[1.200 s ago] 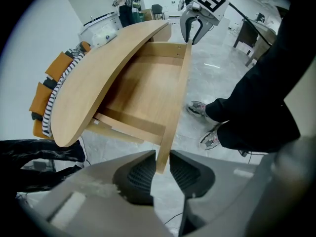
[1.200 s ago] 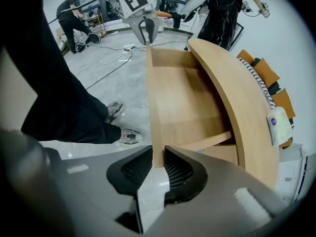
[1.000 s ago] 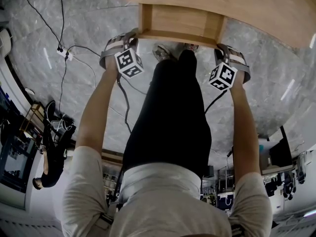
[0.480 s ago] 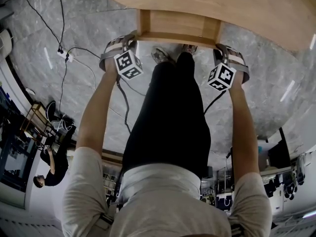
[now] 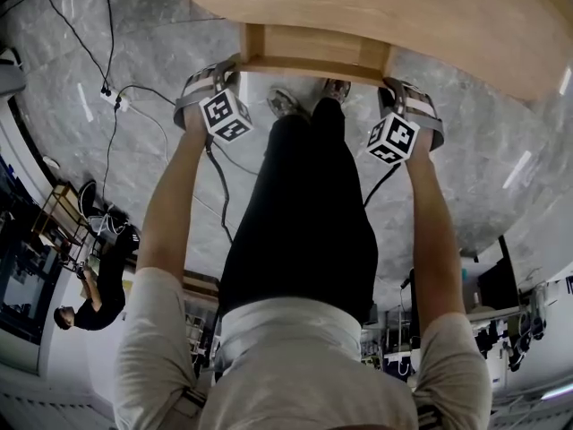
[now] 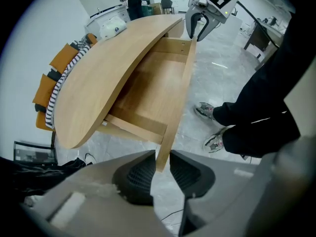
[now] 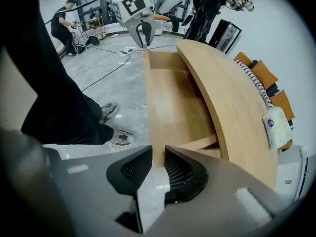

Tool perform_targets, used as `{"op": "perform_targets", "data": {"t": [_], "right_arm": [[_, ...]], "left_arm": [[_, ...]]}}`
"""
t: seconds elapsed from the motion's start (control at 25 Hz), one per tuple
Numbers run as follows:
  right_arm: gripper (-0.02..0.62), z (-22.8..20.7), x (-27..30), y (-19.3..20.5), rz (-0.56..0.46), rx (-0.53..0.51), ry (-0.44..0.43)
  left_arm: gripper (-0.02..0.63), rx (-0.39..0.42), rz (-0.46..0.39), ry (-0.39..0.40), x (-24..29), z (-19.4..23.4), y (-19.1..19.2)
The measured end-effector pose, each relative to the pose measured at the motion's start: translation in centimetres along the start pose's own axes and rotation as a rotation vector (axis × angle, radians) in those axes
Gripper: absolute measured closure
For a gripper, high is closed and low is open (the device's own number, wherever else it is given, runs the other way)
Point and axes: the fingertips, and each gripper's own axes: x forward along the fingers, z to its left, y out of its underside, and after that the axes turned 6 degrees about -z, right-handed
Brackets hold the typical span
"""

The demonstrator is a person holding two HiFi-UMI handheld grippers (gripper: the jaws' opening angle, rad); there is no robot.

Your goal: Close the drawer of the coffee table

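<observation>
Coffee table point(image 5: 421, 12): its curved, pale wooden top lay across the far side of the head view, in front of you, on the grey marble floor point(image 5: 134, 47).
Drawer point(image 5: 309, 47): it stood partly pulled out from under the top, on the near side and toward your legs. Its wooden interior was open to both gripper views.
Front panel point(image 6: 178, 95): this was the near board of the drawer and ran left to right between your two tools.
Left gripper point(image 6: 160, 169): you held it pointing down over the left end of the front panel. Its jaws were spread with the panel's corner between the pads. A thin gap seemed to remain on each side, though the angle made this hard to judge.
Right gripper point(image 7: 158, 164): you held it over the right end of the same panel. Its pads pinched the board's edge from both faces, with no gap visible.
Your legs point(image 5: 304, 222): in black trousers, they stood between the two tools, with your shoes point(image 5: 285, 103) on the floor just near of the drawer.
Cables point(image 5: 134, 92): they trailed over the floor on the left, well apart from the table.
Striped cloth point(image 6: 63, 78): it hung over orange cushions beyond the far edge of the table.
</observation>
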Motion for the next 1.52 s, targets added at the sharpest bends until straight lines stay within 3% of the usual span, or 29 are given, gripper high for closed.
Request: {"op": "perform_targets", "data": {"t": [0.4,0.96,1.52], "right_arm": [[0.509,-1.6,0.3,-0.3,-0.001,0.01,0.003],[0.508,-4.0,0.7,-1.4,0.01,0.05,0.039],[0.502,-4.7,1.1,-1.4,0.016,0.105,0.087]], "left_arm": [[0.489,-0.024,0.017,-0.017,0.4,1.5,-0.1],[0.489,0.012,-0.013,0.013,0.7,4.9,-0.9],[0.486,-0.039,-0.032,-0.009,0.9,6.0,-1.3]]}}
